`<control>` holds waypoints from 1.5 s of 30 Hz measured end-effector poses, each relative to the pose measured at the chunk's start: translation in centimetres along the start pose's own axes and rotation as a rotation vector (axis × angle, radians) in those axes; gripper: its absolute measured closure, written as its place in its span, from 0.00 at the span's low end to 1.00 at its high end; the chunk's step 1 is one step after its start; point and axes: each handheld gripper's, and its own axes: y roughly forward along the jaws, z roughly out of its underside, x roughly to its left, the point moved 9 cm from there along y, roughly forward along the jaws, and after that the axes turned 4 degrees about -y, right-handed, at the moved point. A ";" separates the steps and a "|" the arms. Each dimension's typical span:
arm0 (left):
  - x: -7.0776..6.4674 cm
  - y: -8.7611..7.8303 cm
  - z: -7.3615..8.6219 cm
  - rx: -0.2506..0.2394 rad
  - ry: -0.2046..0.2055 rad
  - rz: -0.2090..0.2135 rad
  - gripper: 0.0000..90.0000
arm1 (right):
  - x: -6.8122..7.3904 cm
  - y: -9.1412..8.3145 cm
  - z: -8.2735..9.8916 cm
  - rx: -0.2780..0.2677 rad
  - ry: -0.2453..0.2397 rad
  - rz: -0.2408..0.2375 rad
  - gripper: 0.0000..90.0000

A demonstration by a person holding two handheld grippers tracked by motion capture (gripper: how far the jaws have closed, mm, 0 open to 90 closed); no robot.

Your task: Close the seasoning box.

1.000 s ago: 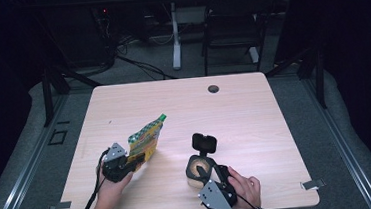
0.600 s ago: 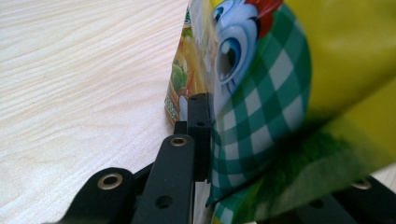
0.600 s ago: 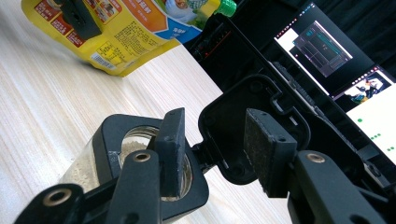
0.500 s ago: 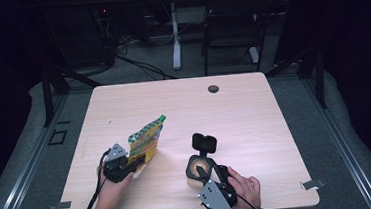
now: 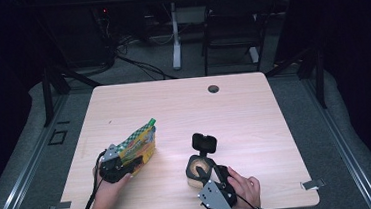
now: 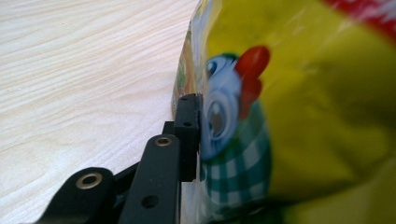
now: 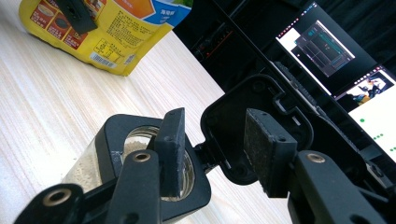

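Note:
A yellow and green snack bag [image 5: 137, 145] lies tilted on the wooden table [image 5: 184, 109], and my left gripper [image 5: 132, 161] is shut on its near end. In the left gripper view one black pad [image 6: 187, 128] touches the printed bag [image 6: 303, 107]; the other jaw is hidden behind it. These jaws have just been opening, with the bag still between them. A clear jar [image 5: 198, 167] holding pale powder has its black flip lid [image 5: 204, 143] standing open. My right gripper [image 5: 213, 176] sits open just behind the jar [image 7: 140, 154], its pads [image 7: 170, 149] in front of the mouth and lid [image 7: 243, 116].
A round cable hole [image 5: 213, 88] sits near the table's far edge. A dark chair [image 5: 232, 25] and a desk leg stand beyond the table. Lit monitors [image 7: 327, 46] show off to the side in the right gripper view.
The snack bag's raised far end has sunk lower toward the table, and the left hand has shifted slightly with it. The right gripper and jar have not moved.

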 end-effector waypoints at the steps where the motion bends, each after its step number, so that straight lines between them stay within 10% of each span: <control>1: 0.1 -0.1 0.0 -0.002 0.000 -0.003 0.81 | 0.0 0.0 0.0 0.000 0.002 -0.002 0.65; 17: 0.6 -2.5 -0.7 -0.087 -0.041 -0.027 0.49 | 0.1 0.4 0.2 0.020 0.052 -0.055 0.62; 45: -0.2 -4.0 -1.1 -0.101 -0.027 -0.062 0.46 | -5.4 1.9 1.2 0.147 0.248 -0.127 0.51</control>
